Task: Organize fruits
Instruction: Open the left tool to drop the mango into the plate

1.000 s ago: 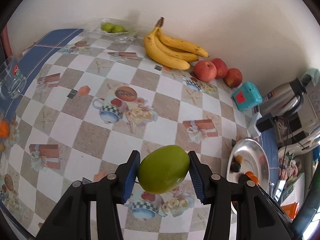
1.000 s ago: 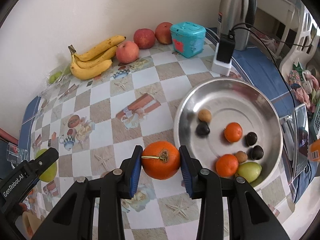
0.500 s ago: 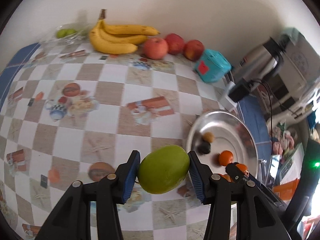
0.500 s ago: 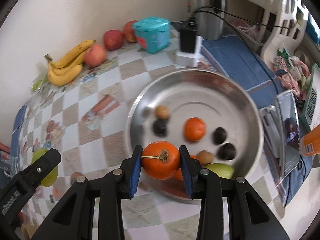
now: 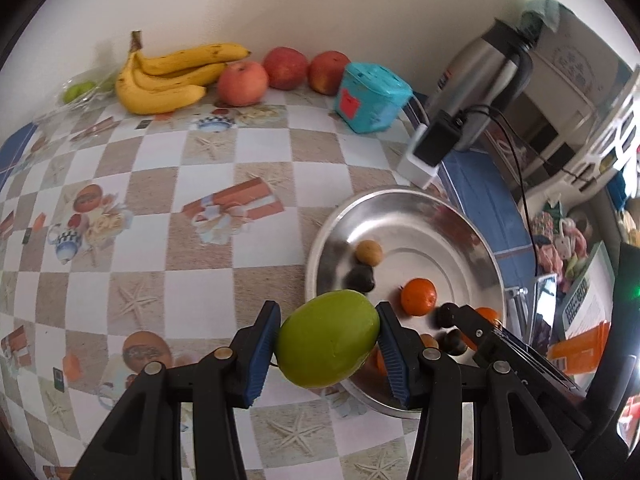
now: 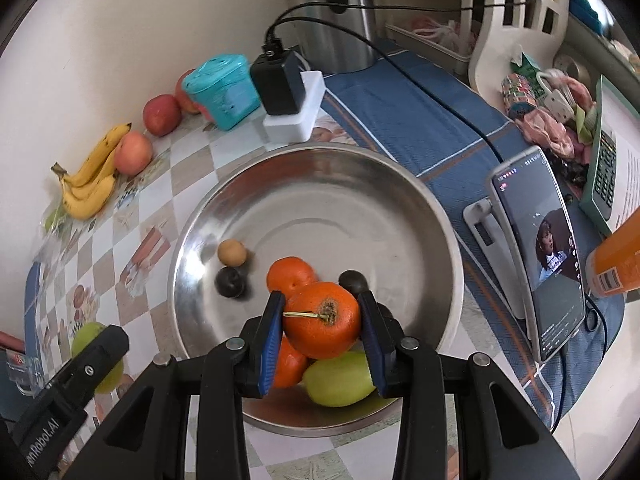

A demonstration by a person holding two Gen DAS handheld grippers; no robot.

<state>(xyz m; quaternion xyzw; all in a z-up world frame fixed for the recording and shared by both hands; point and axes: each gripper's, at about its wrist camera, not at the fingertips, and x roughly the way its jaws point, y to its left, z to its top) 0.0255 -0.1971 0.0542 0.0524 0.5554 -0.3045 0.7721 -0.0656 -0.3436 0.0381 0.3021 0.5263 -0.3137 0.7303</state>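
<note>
Far left against the wall, small green fruits (image 5: 82, 90) sit under clear wrap, blurred, kind uncertain. Next, a bunch of bananas (image 5: 168, 76), then three red apples (image 5: 242, 82) in a row, the last partly hidden behind a teal box (image 5: 370, 98). Left gripper (image 5: 328, 344): blue pads pressed on both sides of a green mango (image 5: 327, 344), jaws parted only as wide as the fruit, held above the checked tablecloth (image 5: 200, 288) at the near-left rim of the steel bowl (image 5: 400, 200). Bowl contents in the left view are smeared by motion and partly covered by the other tool. Right gripper (image 6: 322, 326): pads closed on an orange (image 6: 322, 326), stem end toward the camera, held over the bowl's near side. Beneath it, a second orange (image 6: 289, 274), a third one and another green mango (image 6: 340, 380), all partly hidden; dark round fruits and a tan one lie apart, kind unclear. Right of the bowl, a phone (image 6: 538, 248) on a stand; an orange bottle (image 6: 618, 256) is cut off at the edge.
</note>
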